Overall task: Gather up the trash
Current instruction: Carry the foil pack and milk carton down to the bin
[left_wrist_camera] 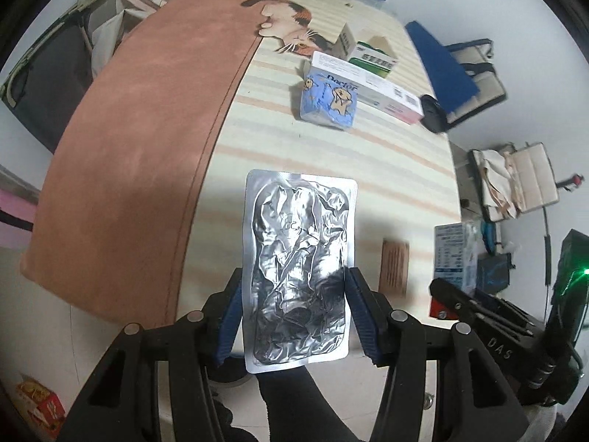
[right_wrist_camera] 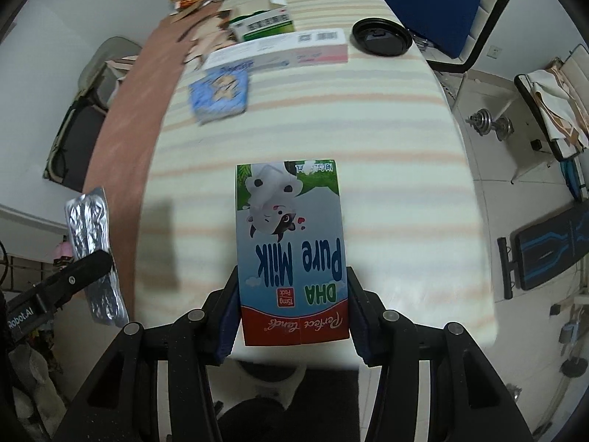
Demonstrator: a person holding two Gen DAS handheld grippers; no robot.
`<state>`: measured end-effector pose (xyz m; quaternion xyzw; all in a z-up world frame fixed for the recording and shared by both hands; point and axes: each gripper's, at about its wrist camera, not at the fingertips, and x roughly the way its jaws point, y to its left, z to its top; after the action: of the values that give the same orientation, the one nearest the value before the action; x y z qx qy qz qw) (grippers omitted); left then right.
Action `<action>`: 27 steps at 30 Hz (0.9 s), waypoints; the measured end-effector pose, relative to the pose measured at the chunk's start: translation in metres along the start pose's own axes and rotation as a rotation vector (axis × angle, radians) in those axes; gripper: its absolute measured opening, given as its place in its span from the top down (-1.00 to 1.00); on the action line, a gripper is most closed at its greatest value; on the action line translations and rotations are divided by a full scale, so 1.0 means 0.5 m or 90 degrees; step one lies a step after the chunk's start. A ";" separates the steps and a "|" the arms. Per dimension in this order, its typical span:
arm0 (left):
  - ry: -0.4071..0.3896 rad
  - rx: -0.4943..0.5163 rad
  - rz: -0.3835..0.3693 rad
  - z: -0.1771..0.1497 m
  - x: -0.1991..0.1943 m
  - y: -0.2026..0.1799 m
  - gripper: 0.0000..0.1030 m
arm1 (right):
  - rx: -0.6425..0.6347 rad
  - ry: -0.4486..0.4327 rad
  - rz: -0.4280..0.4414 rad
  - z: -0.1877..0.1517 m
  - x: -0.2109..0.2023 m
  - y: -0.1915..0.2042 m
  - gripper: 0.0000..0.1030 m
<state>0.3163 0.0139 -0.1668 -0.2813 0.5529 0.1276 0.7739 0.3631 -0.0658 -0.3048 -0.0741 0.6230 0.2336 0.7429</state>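
Note:
My left gripper (left_wrist_camera: 294, 287) is shut on a crumpled silver foil blister pack (left_wrist_camera: 300, 243), held by its two long edges above the striped table (left_wrist_camera: 331, 154). My right gripper (right_wrist_camera: 292, 287) is shut on a "Pure Milk" carton (right_wrist_camera: 291, 243), held upside down over the table's near edge (right_wrist_camera: 405, 258). In the right wrist view the foil pack (right_wrist_camera: 88, 228) and the left gripper's finger show at the far left. In the left wrist view the milk carton (left_wrist_camera: 454, 254) and the right gripper's body sit at the lower right.
Further back on the table lie a blue crumpled packet (left_wrist_camera: 327, 99), a long white and pink box (left_wrist_camera: 383, 92), a green and white box (left_wrist_camera: 373, 57) and a black lid (right_wrist_camera: 381, 37). A brown cloth (left_wrist_camera: 140, 129) covers the table's left. Chairs, bags and dumbbells (right_wrist_camera: 491, 123) stand around.

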 end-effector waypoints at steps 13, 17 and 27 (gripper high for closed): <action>0.115 0.070 -0.047 -0.342 0.078 0.184 0.06 | 0.103 0.060 -0.019 -0.490 0.098 0.107 -0.01; 0.185 0.062 -0.008 -0.438 0.238 0.257 0.05 | 0.125 0.130 -0.022 -0.609 0.264 0.094 -0.01; 0.253 0.041 0.136 -0.575 0.657 0.426 -0.97 | 0.166 0.200 0.007 -0.768 0.726 0.031 -0.03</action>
<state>0.0997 -0.0169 -0.6004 -0.2158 0.7250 0.1329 0.6404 0.0559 -0.1136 -0.7323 -0.0094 0.7565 0.1408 0.6386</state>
